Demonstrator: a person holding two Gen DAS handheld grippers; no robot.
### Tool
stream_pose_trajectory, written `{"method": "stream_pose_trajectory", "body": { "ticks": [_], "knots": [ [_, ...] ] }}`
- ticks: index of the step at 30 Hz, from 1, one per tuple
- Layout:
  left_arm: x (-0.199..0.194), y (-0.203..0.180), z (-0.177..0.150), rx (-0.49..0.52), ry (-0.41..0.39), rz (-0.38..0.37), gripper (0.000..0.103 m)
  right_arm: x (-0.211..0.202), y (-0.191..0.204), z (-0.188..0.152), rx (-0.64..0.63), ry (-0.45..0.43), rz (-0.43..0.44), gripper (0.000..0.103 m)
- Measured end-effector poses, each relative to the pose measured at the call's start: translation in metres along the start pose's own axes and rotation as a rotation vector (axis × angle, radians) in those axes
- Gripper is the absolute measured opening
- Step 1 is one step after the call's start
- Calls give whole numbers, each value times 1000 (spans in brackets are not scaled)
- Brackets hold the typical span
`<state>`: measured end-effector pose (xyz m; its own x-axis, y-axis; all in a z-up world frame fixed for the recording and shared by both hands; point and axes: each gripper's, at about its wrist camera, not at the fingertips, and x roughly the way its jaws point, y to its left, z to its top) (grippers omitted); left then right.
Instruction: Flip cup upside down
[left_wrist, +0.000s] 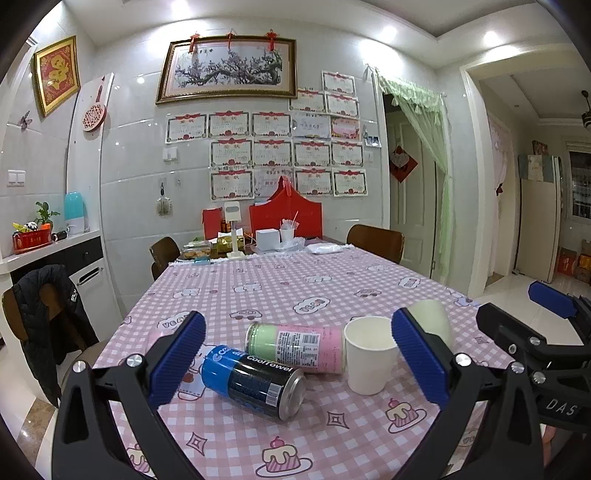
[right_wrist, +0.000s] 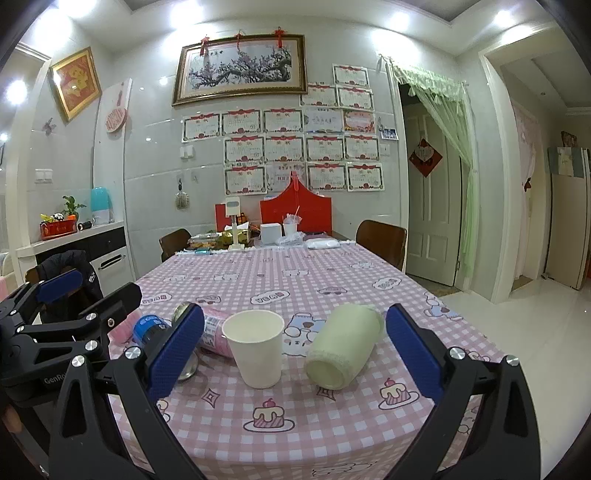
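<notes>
The left tool (left_wrist: 299, 363), a black two-finger frame with ribbed blue pads (left_wrist: 177, 363), is held low and roughly level, its fingers pointing forward and spread wide apart with nothing between the pads. The right tool (right_wrist: 295, 352), of the same black frame and blue pads (right_wrist: 413, 354), is held beside it at about the same height, fingers likewise spread wide and gripping nothing. Each shows at the edge of the other's view: the right tool at the right border of the left wrist view, the left tool at the left border of the right wrist view.
</notes>
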<state>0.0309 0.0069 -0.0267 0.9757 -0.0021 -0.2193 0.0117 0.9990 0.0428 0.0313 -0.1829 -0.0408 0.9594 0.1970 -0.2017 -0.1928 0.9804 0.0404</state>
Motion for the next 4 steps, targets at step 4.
{"method": "stream_pose_trajectory", "body": {
  "ticks": [4],
  "knots": [
    [10, -3, -5, 8, 29, 6, 99, 9, -3, -4, 2, 24, -7, 95]
  ]
}}
